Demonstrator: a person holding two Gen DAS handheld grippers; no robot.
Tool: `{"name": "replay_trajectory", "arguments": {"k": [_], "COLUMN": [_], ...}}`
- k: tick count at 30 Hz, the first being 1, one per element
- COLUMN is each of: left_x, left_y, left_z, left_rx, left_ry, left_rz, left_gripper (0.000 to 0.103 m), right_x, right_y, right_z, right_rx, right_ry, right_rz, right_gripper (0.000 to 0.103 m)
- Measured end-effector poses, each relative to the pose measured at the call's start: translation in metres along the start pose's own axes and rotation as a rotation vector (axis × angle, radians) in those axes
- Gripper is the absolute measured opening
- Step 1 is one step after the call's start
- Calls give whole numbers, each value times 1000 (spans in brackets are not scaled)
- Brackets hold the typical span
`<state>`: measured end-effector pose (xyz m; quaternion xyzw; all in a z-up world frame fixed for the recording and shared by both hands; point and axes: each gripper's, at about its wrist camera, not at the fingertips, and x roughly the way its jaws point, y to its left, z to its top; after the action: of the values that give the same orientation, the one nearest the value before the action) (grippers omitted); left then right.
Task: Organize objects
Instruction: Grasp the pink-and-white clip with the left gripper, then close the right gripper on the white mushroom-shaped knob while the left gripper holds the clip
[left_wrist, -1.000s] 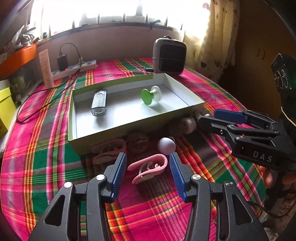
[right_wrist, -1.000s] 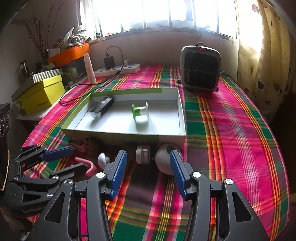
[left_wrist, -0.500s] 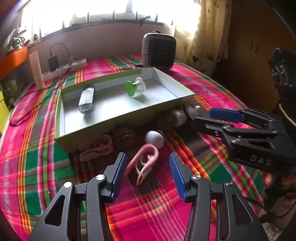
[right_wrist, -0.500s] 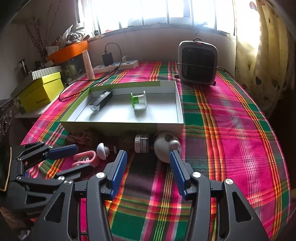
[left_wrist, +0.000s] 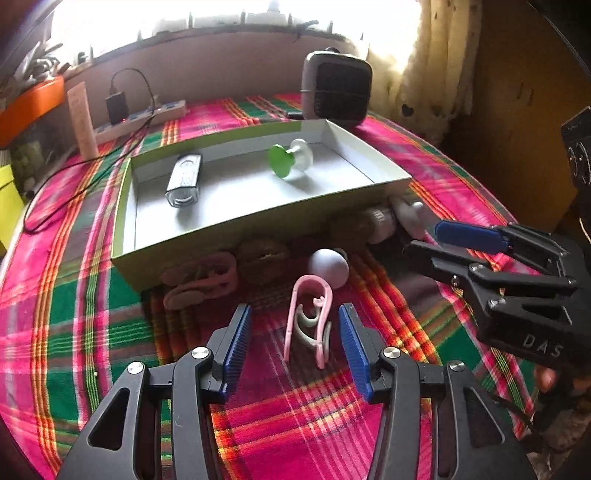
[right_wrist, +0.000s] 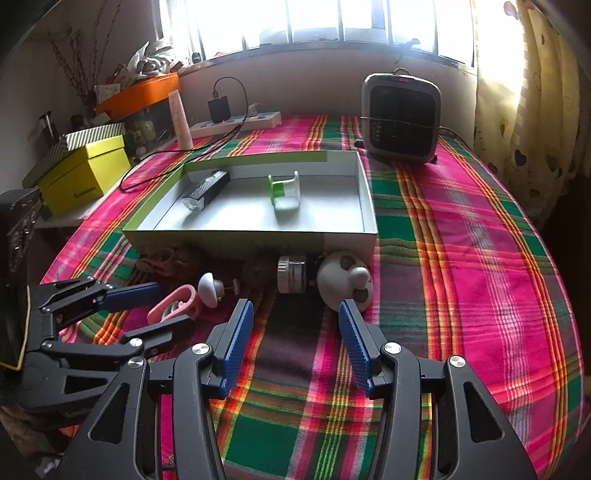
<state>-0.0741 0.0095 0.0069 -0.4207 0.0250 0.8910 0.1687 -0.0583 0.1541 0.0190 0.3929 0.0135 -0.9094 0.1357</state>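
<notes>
Both claws same build: black plastic linkage frames with triangular cutouts, silver screw heads at the pivots, ribbed blue pads on the inner finger faces. Left claw (left_wrist: 295, 343), right claw (right_wrist: 295, 343). Right claw's side carries raised "DAS" lettering, seen in the left wrist view. A black cable runs under it. Fingertips (left_wrist: 546, 378) of the holding hand show beneath.

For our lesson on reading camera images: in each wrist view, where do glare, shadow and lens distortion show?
Left wrist view: the window is blown out white; the box shades the items at its front wall; the table edge bows. Right wrist view: the window panes and curtain glare; the pink clip lies in shade; straight plaid stripes curve outward.
</notes>
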Motion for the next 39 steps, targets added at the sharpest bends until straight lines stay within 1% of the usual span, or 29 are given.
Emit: {"name": "replay_trajectory", "arguments": {"k": [4,8,11,16,20,24,28,32,39], "left_x": [-1,-1,-2,-4,-9,-13,-17,-19,-20], "left_y": [3,7,10,15,20,27,30,36,41], "left_z": [-1,-1,-1,-4,-9,-14,-18,-21,-23], "left_rx": [-16,-34,-55,-78,-103,-134,-141,-158,-179], "left_ry": [-3,-8,-11,-16,-20,-28,-29,-32,-39], "left_rz": [9,15,7,7,34,36,55,69,54], "left_gripper": [38,26,22,22,22,22,22,22,22], "right_x": [2,5,6,9,12,17,23,29,37], "right_y": [4,10,14,20,27,36,44,46,52], "right_z": [1,1,2,3,4,8,9,12,15], "right_rx": [-11,-27,-40,-50,-74,-92,-114,-108,-121], "right_ry": [5,14,17,24,28,31,45,56,80], "right_rz": [8,15,20,33,50,65,80,99,99], "right_gripper": [50,50,50,50,50,50,50,50,50]}}
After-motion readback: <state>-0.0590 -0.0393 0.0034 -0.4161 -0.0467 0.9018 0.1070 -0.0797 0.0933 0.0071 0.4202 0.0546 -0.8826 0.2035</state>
